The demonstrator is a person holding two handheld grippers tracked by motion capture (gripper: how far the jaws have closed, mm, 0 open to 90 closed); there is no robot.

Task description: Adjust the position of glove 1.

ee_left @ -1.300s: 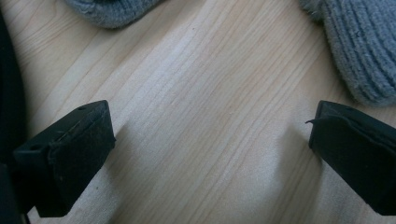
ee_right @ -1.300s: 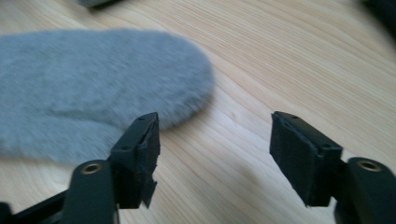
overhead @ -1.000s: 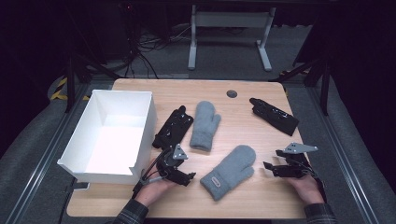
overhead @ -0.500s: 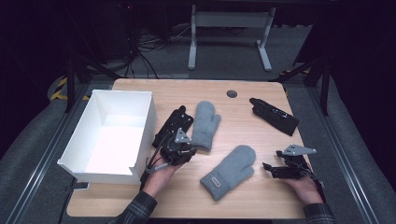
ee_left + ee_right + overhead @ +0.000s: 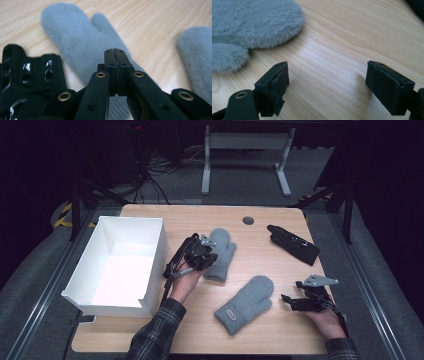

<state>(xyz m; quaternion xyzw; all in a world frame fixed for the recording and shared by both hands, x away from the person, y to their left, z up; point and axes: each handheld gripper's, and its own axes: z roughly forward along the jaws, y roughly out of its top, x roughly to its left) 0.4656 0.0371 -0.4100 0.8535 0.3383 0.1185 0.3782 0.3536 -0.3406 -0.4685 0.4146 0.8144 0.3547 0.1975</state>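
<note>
Your left gripper (image 5: pixel 204 251) has moved up from the lower centre of the frame to the far mitten (image 5: pixel 220 253), jaws pressed together and empty above its cuff edge. Your right gripper (image 5: pixel 289 301) stays at lower right, jaws spread wide over bare table (image 5: pixel 260 232), just right of the near mitten (image 5: pixel 245 303). The white box (image 5: pixel 150 265) sits at left, unchanged.
</note>
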